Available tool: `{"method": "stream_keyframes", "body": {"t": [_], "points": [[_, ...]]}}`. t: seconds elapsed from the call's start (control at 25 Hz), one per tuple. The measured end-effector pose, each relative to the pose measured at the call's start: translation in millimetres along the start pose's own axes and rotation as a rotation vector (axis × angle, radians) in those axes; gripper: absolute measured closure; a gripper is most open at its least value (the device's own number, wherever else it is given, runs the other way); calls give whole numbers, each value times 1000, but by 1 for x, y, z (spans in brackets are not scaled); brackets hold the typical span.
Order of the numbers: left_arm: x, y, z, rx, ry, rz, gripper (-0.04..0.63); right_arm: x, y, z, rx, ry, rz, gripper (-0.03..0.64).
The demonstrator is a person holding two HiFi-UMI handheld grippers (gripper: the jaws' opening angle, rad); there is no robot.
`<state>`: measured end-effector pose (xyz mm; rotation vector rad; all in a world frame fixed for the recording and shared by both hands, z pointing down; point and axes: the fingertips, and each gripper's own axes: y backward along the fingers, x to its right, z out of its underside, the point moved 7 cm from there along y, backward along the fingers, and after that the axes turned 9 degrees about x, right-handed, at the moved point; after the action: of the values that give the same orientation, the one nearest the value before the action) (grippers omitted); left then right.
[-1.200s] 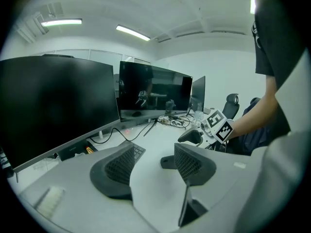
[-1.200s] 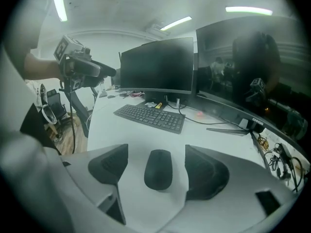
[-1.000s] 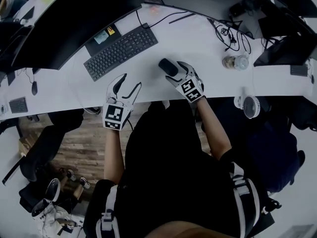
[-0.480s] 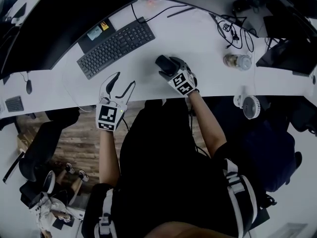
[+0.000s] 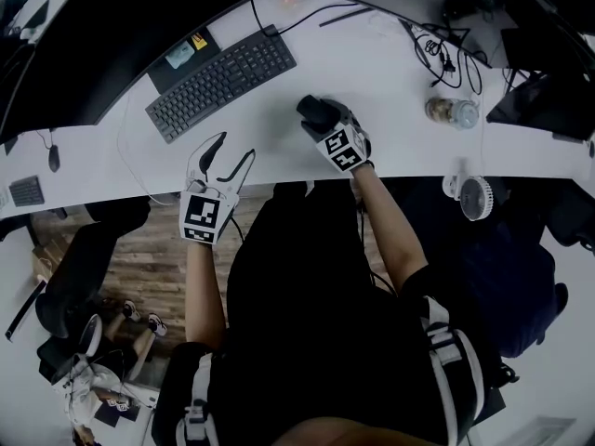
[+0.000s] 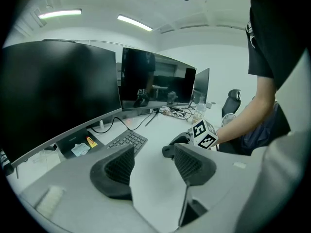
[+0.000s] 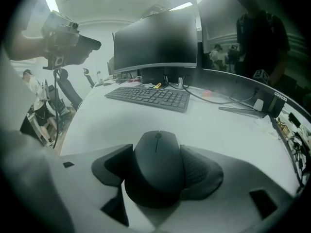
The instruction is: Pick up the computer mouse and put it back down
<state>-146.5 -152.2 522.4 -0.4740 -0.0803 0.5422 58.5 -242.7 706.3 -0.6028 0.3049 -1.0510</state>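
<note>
R gripper point(image 7: 156, 174) straddles the mouse point(image 7: 156, 152) at lower centre of its view, on the desk point(image 7: 97, 115). Jaws closing, pads meeting its two flanks; long axis runs straight out btwn them. L gripper point(image 6: 153, 166) gapes empty, well apart.

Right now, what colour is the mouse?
Plain black mouse, no pattern. It shows best in the right gripper view.
</note>
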Motion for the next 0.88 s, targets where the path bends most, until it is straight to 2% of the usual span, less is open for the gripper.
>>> {"method": "stream_keyframes", "body": {"t": [0.88], "points": [[11, 16, -9, 43, -30, -23, 339, -2, 6, 0, 17, 10, -9, 327]]}}
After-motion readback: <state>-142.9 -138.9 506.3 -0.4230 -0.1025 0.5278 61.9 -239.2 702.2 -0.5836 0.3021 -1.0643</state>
